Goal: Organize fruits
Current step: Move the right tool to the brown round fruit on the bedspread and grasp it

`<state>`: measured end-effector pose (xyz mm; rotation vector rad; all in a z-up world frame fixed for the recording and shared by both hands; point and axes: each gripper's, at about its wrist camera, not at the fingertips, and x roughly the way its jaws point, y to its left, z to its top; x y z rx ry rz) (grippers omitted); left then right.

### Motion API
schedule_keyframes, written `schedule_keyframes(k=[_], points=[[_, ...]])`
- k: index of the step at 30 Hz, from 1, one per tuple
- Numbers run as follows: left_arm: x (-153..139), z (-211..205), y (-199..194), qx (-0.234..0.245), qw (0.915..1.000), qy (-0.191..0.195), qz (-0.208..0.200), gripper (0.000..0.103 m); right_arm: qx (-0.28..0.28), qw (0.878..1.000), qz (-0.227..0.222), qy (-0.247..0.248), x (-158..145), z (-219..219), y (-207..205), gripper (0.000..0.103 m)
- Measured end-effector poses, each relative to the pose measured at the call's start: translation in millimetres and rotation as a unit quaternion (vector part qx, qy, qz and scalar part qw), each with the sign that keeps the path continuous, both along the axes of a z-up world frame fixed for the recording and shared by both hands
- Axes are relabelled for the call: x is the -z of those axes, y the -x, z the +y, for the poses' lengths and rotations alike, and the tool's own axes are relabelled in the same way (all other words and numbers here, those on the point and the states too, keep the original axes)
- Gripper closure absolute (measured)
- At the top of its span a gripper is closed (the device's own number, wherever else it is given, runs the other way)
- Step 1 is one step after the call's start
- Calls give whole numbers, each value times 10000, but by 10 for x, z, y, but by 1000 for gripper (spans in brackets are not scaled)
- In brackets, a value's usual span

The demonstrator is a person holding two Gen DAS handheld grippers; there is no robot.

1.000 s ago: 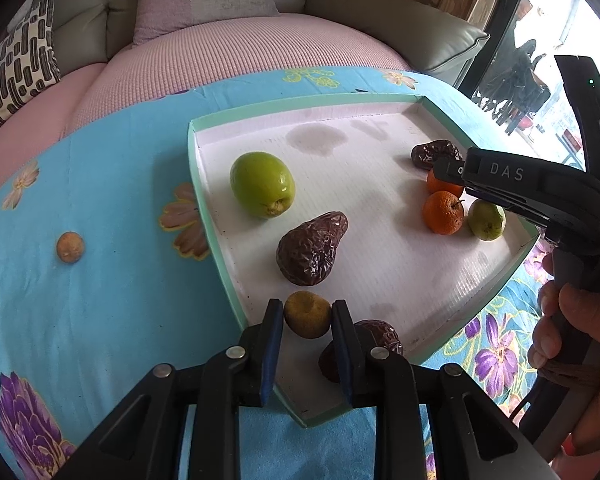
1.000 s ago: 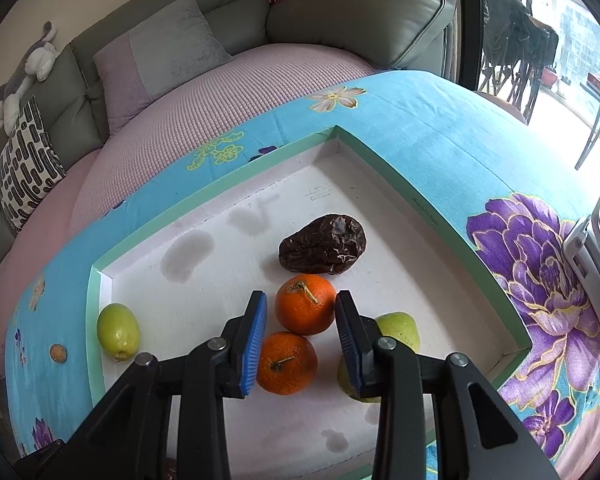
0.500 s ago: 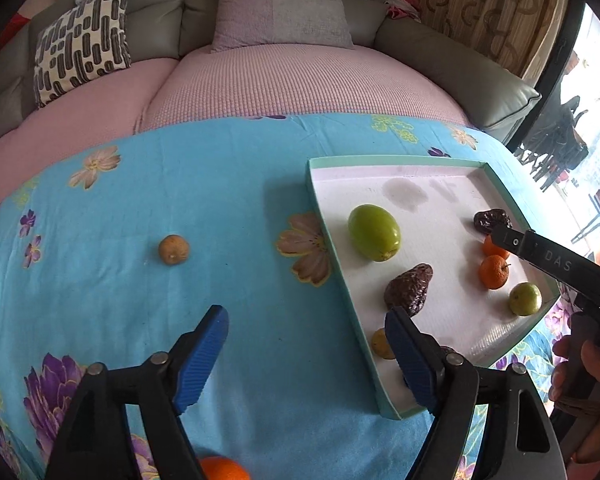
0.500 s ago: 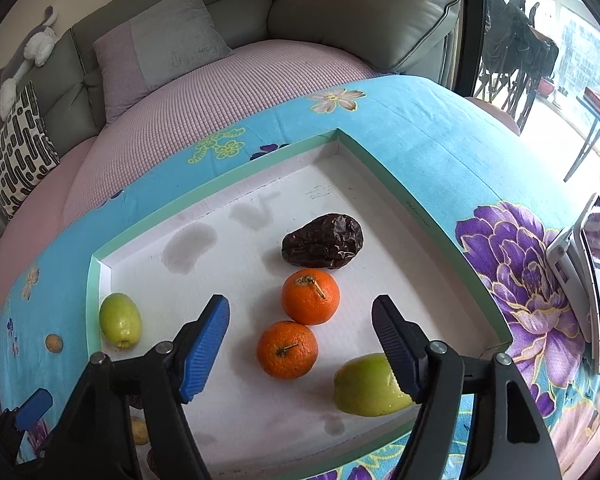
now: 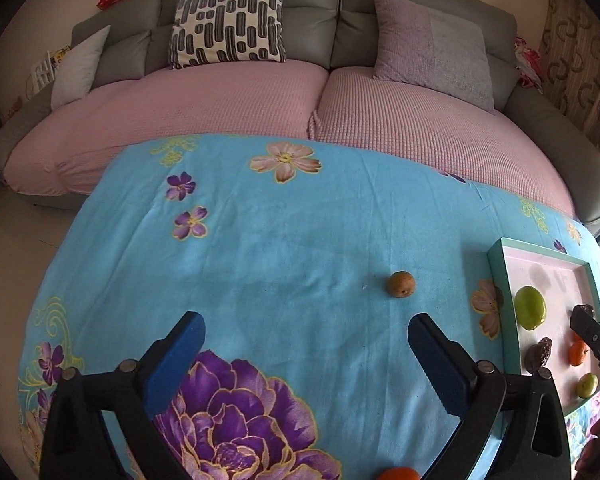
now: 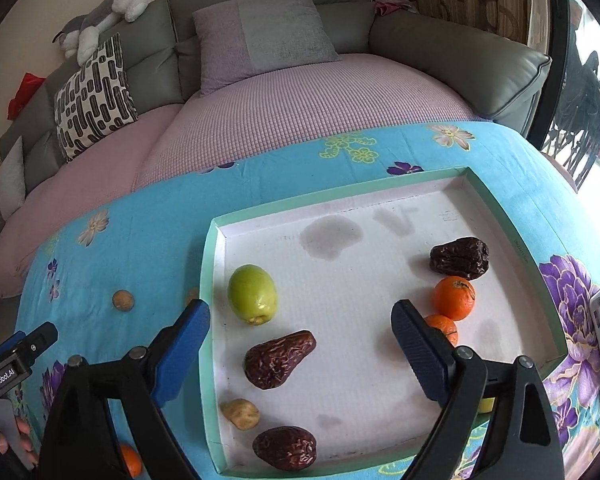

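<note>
We found both tools' jaws had just been opening, with nothing between them. The left gripper (image 5: 306, 356) had released its small yellowish fruit (image 6: 241, 413) into the tray (image 6: 210, 280) and swung over the tablecloth (image 5: 280, 240). The right gripper (image 6: 300, 342) had let go of its orange (image 6: 454, 298). A brown fruit (image 5: 401, 284) remained outside.

You have a table under a blue flowered cloth (image 5: 284, 248). On it, toward its right edge, sits a shallow tray (image 6: 210, 280). A small brown fruit (image 5: 401, 284) lies alone mid-table, and an orange (image 5: 398, 474) rests at the near edge.
</note>
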<state>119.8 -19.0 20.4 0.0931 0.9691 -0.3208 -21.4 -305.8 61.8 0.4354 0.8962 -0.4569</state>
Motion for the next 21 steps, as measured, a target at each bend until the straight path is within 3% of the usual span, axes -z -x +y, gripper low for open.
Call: schedule_keyframes(k=[5, 10, 21], points=[[33, 319, -152, -491, 9987, -140, -59, 0, -621, 9980, -107, 51, -53, 380, -278, 11], [192, 514, -285, -765, 9968, -104, 202, 0, -1085, 9937, -279, -42, -24, 696, -564, 11], [278, 783, -400, -1165, 9921, 190, 426, 0, -1740, 9846, 165, 76, 382, 1147, -1094, 11]])
